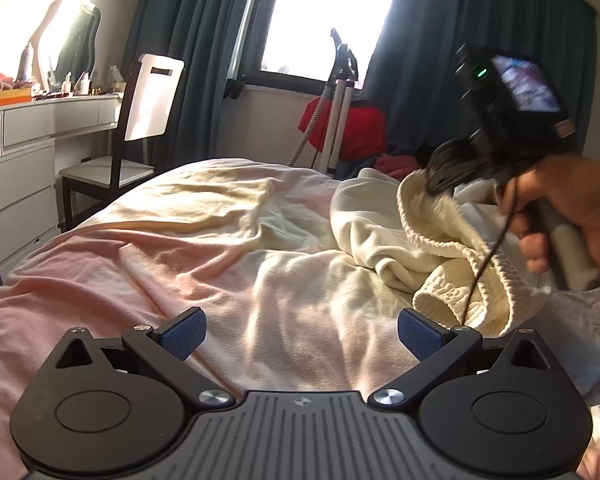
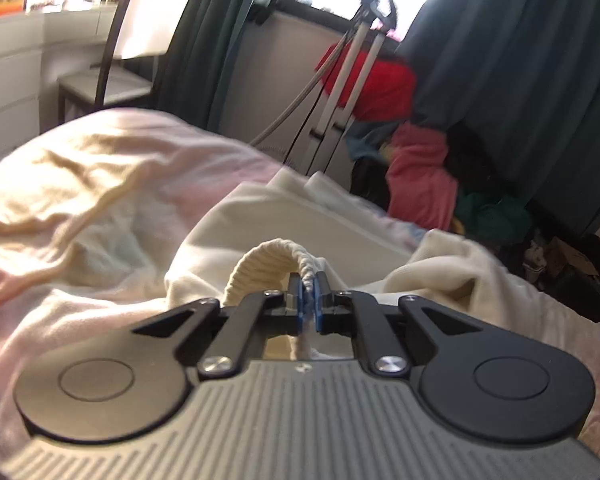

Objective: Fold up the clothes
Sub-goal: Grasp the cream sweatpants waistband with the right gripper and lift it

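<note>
Your right gripper [image 2: 309, 294] has its blue pads pressed together on the ribbed hem [image 2: 260, 264] of the cream sweater [image 1: 384, 232] — the knit band arches up out of the jaws and a strand of it runs down between them toward the camera. From the left wrist view you can see your right hand [image 1: 572, 216] wrapped around the gripper's handle, with the hem lifted off the bed and a black cable hanging in front of it. Your left gripper [image 1: 302, 334] is spread wide and holds nothing; its blue pads [image 1: 184, 334] hover over bare sheet, near the sweater's ribbed cuff [image 1: 440, 296] but not touching it. The sweater lies crumpled on the right side of the pink sheet [image 1: 140, 248], which covers the bed. Beyond the bed stand a chair [image 1: 140, 120], a white dresser [image 1: 28, 152] and dark green curtains [image 1: 188, 40] — with a red garment [image 2: 380, 84] heaped by the window.
</note>
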Demonstrator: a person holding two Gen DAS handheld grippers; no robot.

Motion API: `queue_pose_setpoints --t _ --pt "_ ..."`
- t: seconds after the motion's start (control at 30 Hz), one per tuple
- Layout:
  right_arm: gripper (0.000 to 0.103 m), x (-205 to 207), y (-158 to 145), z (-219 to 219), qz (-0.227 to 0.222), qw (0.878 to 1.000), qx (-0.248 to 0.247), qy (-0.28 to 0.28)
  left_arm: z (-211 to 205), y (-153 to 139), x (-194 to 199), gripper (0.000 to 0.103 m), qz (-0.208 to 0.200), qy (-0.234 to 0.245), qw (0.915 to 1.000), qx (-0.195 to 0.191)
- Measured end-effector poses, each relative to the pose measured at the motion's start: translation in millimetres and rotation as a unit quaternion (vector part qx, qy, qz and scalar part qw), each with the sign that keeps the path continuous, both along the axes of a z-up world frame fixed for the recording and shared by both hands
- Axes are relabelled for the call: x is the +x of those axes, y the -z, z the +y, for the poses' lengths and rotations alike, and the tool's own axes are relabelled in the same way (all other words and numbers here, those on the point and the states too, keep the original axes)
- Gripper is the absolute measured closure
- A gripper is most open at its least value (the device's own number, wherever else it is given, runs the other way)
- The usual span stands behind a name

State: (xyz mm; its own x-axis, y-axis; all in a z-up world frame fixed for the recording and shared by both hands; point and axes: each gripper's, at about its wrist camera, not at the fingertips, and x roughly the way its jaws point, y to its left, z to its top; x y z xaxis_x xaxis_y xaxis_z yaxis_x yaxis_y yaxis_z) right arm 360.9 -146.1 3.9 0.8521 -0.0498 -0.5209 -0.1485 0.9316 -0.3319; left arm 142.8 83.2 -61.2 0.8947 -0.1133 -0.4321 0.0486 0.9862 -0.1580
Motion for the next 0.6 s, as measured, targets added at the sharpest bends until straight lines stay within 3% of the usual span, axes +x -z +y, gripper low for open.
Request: queue_pose_setpoints --t 0.17,0.33,0.47,0.6 --pt "0.096 -71 -59 -58 -0.063 0.994 0.077 0.039 -13 -5 -10 0.0 -0.019 0.013 0.9997 0.009" --pt "0.096 -158 -85 -140 -0.103 0.973 0.18 0.101 -28 -9 -21 0.0 -0.028 0.028 0.9991 0.013" --pt "0.096 -226 -66 -207 -0.101 0.943 0.276 0.158 -40 -13 -37 0.0 -0.03 0.045 0.9983 0.021" --pt "0.096 -270 -12 -257 -0.06 0.912 0.347 0.211 -50 -14 -56 0.0 -0.024 0.074 0.9968 0.016"
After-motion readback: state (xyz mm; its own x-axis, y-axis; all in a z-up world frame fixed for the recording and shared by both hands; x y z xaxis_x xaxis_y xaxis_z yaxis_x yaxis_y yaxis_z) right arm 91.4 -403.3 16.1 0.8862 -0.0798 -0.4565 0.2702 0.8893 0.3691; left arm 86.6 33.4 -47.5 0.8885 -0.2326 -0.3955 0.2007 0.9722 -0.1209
